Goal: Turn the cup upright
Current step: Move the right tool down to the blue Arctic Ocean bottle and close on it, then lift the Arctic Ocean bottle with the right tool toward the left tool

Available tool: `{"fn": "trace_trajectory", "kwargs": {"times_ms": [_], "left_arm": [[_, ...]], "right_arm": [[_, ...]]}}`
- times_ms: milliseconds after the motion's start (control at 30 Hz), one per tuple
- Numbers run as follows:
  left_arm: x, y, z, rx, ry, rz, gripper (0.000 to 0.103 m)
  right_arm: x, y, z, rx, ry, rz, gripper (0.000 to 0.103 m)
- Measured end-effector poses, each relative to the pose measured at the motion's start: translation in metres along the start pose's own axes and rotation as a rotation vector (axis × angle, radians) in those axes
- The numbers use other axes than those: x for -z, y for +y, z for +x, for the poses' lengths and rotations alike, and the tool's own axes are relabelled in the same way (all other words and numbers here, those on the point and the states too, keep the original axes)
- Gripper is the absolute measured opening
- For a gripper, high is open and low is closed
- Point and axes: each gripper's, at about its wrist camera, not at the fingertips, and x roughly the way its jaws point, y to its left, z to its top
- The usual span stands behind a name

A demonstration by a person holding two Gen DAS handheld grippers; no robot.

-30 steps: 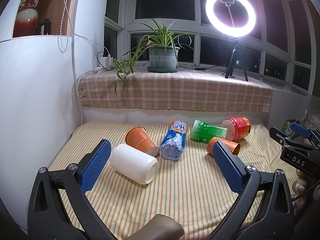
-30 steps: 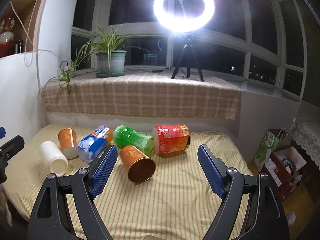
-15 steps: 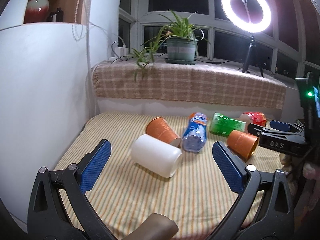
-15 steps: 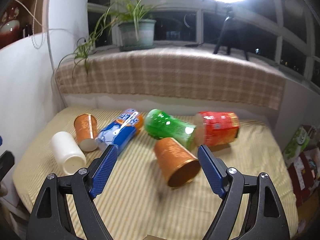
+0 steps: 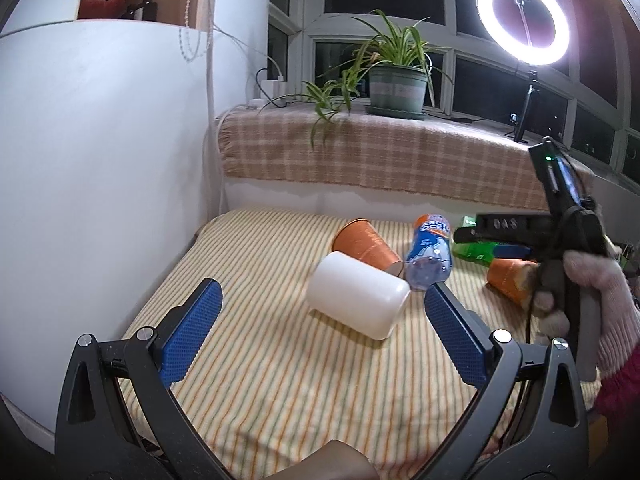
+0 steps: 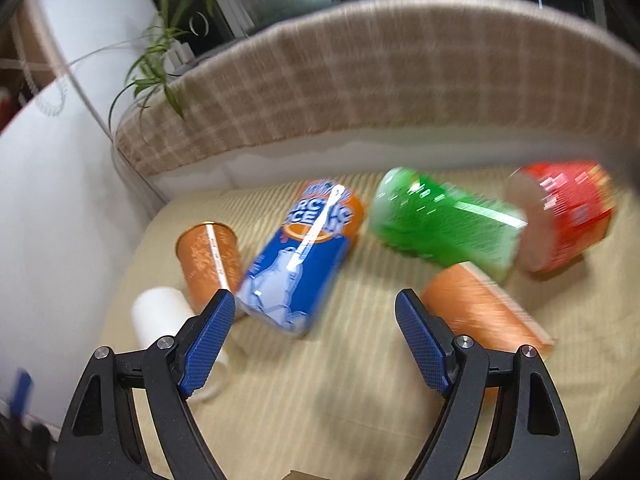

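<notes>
Since a second ago, the right tool has been carried forward and low over the striped bed; its jaws are spread wide, nothing held. The left tool is likewise held wide open and empty, facing the smooth white plastic cup. No cup is yet upright: the tapered orange paper cup lies on its side just beside the right tool, between it and the glossy green cup.

A striped bed carries a toppled white cup, two orange cups, bottles and a red tub.
</notes>
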Motion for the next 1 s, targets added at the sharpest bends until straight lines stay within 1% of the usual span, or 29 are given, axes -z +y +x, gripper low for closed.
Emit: {"fn": "trace_trajectory", "kwargs": {"times_ms": [67,200,300,433,600,633,733,900,1000], "left_arm": [[0.001,0.005,0.000,-0.009,0.002,-0.006,0.103],[0.002,0.014,-0.002,-0.022,0.002,-0.018,0.103],[0.002,0.018,-0.004,-0.027,-0.002,-0.026,0.103],[0.002,0.022,-0.007,-0.029,-0.004,-0.032,0.103],[0.002,0.025,-0.006,-0.027,-0.001,-0.037,0.103],[0.002,0.026,-0.007,-0.027,-0.001,-0.039,0.103],[0.003,0.027,-0.009,-0.029,-0.004,-0.040,0.103],[0.002,0.028,-0.009,-0.035,-0.006,-0.042,0.103],[0.002,0.028,-0.009,-0.030,-0.004,-0.043,0.103]], "right_arm": [[-0.006,-0.002,0.012,-0.042,0.040,0.057,0.082],[-0.016,-0.001,0.030,-0.078,0.079,0.122,0.082],[-0.022,-0.001,0.041,-0.072,0.109,0.158,0.082],[-0.026,-0.003,0.058,-0.068,0.145,0.199,0.074],[-0.025,-0.003,0.077,-0.027,0.181,0.200,0.073],[-0.025,-0.002,0.082,-0.022,0.182,0.193,0.070],[-0.025,-0.003,0.091,-0.039,0.200,0.197,0.068],[-0.024,-0.005,0.088,-0.051,0.195,0.190,0.066],[-0.020,-0.009,0.076,-0.073,0.190,0.183,0.066]]}}
